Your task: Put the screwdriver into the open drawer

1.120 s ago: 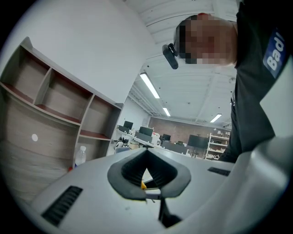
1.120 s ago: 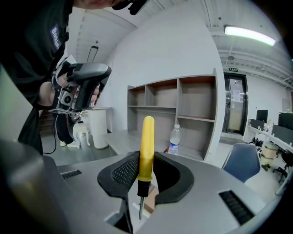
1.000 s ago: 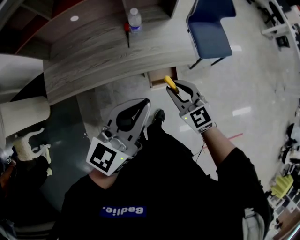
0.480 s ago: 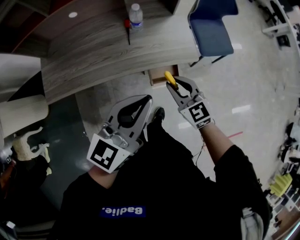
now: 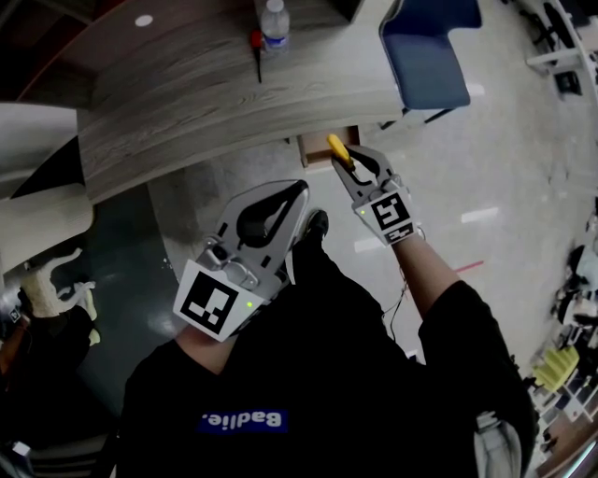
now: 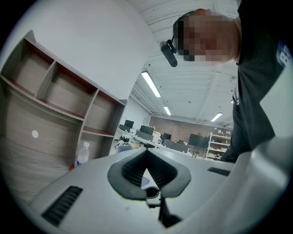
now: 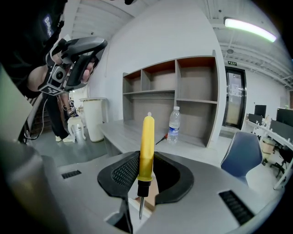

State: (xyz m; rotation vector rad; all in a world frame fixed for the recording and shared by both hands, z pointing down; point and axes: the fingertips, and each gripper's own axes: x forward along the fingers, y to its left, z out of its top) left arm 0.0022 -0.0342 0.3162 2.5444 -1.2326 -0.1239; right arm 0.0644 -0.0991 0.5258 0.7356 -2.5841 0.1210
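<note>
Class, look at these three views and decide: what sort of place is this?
Probably an open-plan office: a long wood-grain desk, a blue office chair and rows of monitors further back.

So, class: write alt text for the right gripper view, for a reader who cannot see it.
The right tool grips a yellow-handled screwdriver upright, its metal tip pointing toward the camera. Behind it stand a grey desk with a water bottle, open shelves and a blue chair.

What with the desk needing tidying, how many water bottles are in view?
1. The water bottle stands upright on the wooden desk, in front of the shelves. Others may be hidden out of view.
</note>
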